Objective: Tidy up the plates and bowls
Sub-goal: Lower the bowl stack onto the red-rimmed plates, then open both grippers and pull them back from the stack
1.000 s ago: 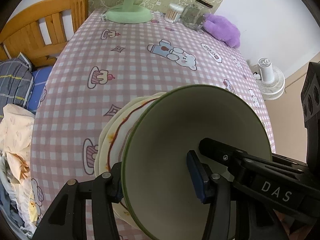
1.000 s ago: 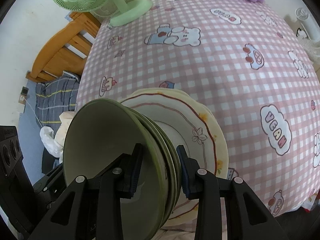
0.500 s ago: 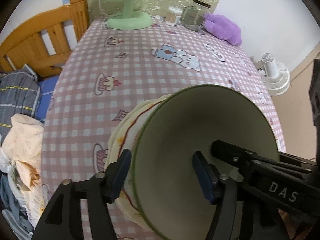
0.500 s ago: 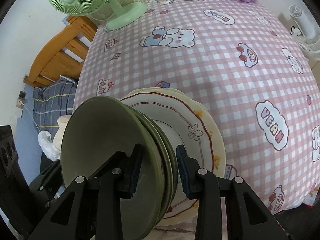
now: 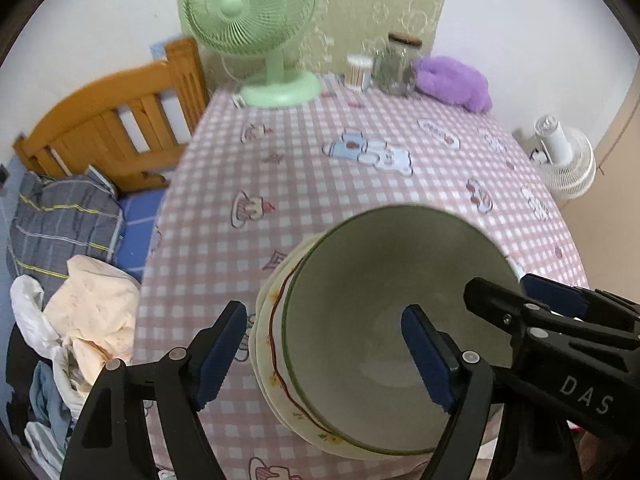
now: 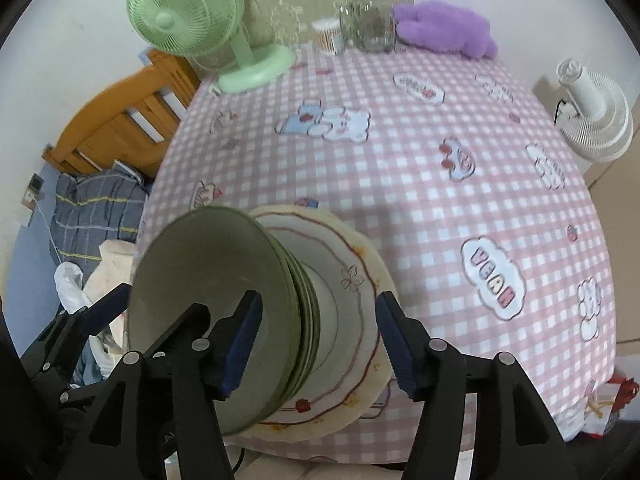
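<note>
A stack of green bowls sits on cream plates with a red line near the table's front edge. It also shows in the right wrist view: bowls, plates. My left gripper is open, its fingers either side of the top bowl's near rim, holding nothing. My right gripper is open around the bowls' rims, apart from them. The other gripper's black body shows at the right in the left wrist view.
A pink checked tablecloth covers the table. At the back stand a green fan, a glass jar, a cotton-swab cup and a purple plush. A wooden bed and clothes lie left; a white fan stands right.
Both grippers have opened and let go of the bowls' rims. Both have drawn back and up, so more of the table and room shows. The stack stays on the plates.
</note>
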`<state>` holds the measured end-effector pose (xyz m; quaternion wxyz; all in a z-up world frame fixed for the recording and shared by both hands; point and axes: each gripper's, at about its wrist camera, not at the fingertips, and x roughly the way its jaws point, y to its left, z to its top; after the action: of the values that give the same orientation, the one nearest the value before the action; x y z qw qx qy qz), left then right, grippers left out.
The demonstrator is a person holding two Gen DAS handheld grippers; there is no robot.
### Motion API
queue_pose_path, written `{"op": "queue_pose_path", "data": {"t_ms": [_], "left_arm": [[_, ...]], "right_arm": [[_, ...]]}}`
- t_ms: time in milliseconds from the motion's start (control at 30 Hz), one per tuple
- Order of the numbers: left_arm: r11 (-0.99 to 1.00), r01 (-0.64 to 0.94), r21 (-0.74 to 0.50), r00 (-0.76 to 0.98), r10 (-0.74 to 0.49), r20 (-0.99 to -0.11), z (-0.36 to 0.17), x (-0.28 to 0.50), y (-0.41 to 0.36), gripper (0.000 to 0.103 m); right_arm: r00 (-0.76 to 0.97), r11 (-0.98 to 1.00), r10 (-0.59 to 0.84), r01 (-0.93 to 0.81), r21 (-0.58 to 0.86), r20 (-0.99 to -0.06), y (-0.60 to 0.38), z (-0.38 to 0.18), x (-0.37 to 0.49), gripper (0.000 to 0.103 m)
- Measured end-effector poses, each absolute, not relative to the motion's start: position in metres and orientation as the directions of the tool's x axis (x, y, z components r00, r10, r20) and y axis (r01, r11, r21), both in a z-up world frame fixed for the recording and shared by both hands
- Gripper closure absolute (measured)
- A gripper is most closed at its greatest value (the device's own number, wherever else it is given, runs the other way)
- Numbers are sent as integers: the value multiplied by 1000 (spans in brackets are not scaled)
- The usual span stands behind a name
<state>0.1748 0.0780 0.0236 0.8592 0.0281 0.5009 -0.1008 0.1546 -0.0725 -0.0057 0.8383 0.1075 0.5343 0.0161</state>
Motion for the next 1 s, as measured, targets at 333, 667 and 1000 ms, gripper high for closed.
{"op": "queue_pose_path", "data": {"t_ms": [333,667,1000], "left_arm": [[985,158,-65,611,-149,-777,59,136,34,11],[997,75,-25,698,-71,-713,50,85,-12,5],[997,75,-27,717,-72,-693,21,34,-36,3]], "right_arm": [[601,978,139,41,204,-787,-121,33,117,40],[684,991,37,69,115,-728,-187,33,66,26],[739,993,-65,112,27,-670,-232,-2,10,26]]}}
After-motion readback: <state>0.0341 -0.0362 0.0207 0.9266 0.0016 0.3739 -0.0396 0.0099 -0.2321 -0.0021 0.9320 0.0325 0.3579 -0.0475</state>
